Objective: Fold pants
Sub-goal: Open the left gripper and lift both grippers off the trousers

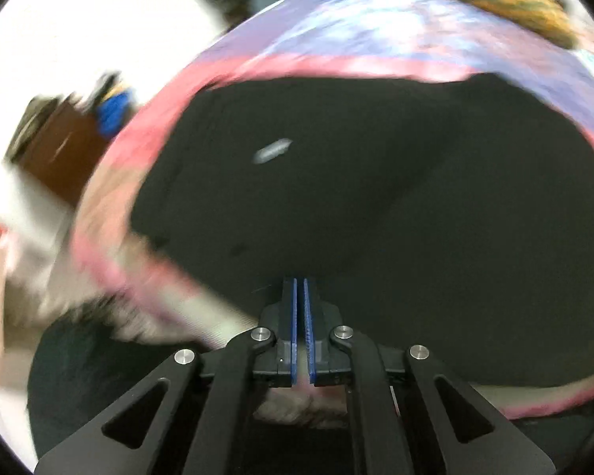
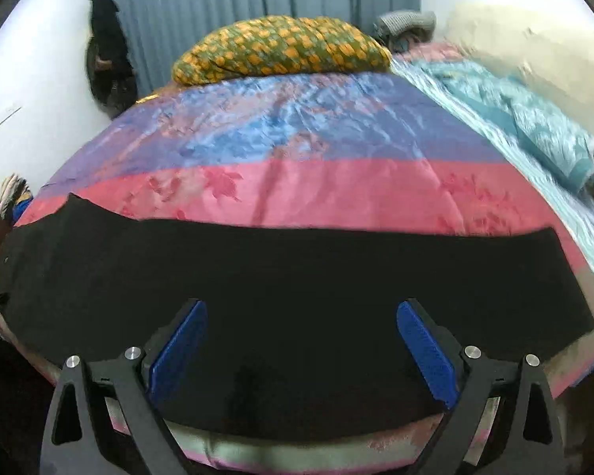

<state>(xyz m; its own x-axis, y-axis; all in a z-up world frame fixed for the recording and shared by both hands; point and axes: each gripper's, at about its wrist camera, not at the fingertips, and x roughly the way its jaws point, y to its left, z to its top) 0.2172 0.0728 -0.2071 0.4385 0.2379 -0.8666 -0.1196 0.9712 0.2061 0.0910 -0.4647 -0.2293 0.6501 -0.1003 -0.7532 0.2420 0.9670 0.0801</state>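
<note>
The black pants (image 2: 289, 277) lie flat in a long strip across the near part of a bed with a pink, purple and blue cover (image 2: 297, 150). In the left wrist view the pants (image 1: 376, 198) fill the middle, with a small grey label (image 1: 273, 149). My left gripper (image 1: 300, 283) is shut, its tips at the near edge of the pants; I cannot tell whether cloth is pinched between them. My right gripper (image 2: 301, 312) is open wide and empty, just above the middle of the pants.
A green and orange patterned pillow (image 2: 281, 49) lies at the far end of the bed. A teal patterned blanket (image 2: 514, 118) runs along the right side. Grey curtains (image 2: 257, 0) hang behind. A brown cabinet (image 1: 59, 150) stands left of the bed.
</note>
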